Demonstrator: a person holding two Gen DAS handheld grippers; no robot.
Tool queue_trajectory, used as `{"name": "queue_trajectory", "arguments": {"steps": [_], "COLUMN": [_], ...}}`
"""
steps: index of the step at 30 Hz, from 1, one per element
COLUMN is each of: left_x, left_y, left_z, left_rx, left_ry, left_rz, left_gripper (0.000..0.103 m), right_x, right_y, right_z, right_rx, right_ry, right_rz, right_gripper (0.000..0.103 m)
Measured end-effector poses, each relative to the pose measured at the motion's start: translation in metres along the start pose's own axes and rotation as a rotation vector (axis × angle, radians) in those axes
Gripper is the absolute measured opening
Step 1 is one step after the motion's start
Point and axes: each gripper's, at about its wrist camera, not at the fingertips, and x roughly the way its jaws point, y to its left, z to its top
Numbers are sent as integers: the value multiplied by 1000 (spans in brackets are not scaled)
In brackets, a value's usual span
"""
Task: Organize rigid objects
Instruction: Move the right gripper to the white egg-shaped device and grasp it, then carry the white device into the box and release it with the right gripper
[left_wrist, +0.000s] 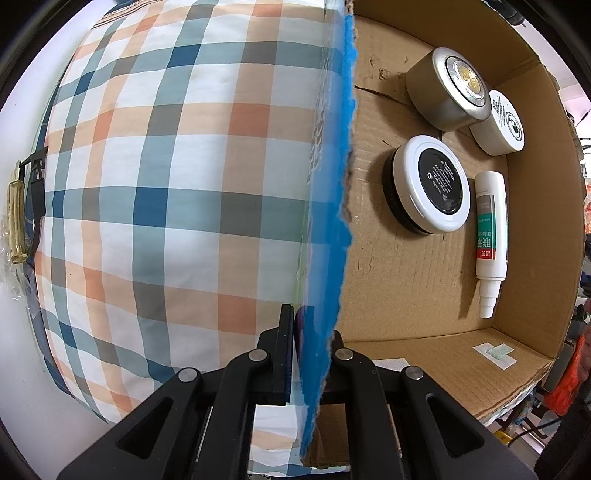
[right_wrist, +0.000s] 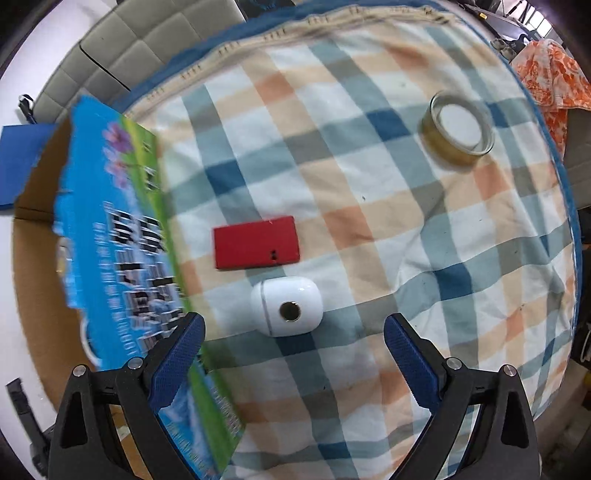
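Observation:
My left gripper (left_wrist: 308, 332) is shut on the blue printed side wall (left_wrist: 334, 192) of a cardboard box. Inside the box lie a silver round tin (left_wrist: 443, 90), a white jar (left_wrist: 498, 123), a white-and-black round case (left_wrist: 430, 184) and a white tube (left_wrist: 490, 240). My right gripper (right_wrist: 293, 343) is open above the checked cloth, just short of a white rounded case (right_wrist: 286, 306). A red flat box (right_wrist: 256, 242) lies beyond it, and a tape roll (right_wrist: 458, 129) lies far right. The box wall (right_wrist: 122, 236) stands at the left of the right wrist view.
The checked cloth (right_wrist: 406, 240) covers a round surface. A gold-coloured cylinder (left_wrist: 16, 218) lies at the far left of the left wrist view. A padded grey seat (right_wrist: 122, 48) and an orange patterned cloth (right_wrist: 550, 74) lie beyond the cloth's edge.

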Motion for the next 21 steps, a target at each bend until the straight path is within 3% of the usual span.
{"name": "queue_trajectory", "arguments": {"steps": [4, 7, 11, 21], "left_x": [0, -1, 0, -1], "left_y": [0, 0, 0, 1], "left_z": [0, -1, -1, 1], "left_rx": [-1, -1, 2, 2], "left_ry": [-1, -1, -1, 2], "left_rz": [0, 1, 3, -3], "left_gripper": [5, 5, 5, 5], "right_x": [23, 37, 51, 38], "right_y": [3, 6, 9, 18], "right_z": [2, 3, 4, -6], "right_rx": [5, 7, 24, 6], "right_ry": [45, 69, 92, 45], "right_rz": [-2, -10, -13, -40], "right_gripper": [96, 87, 61, 60]}}
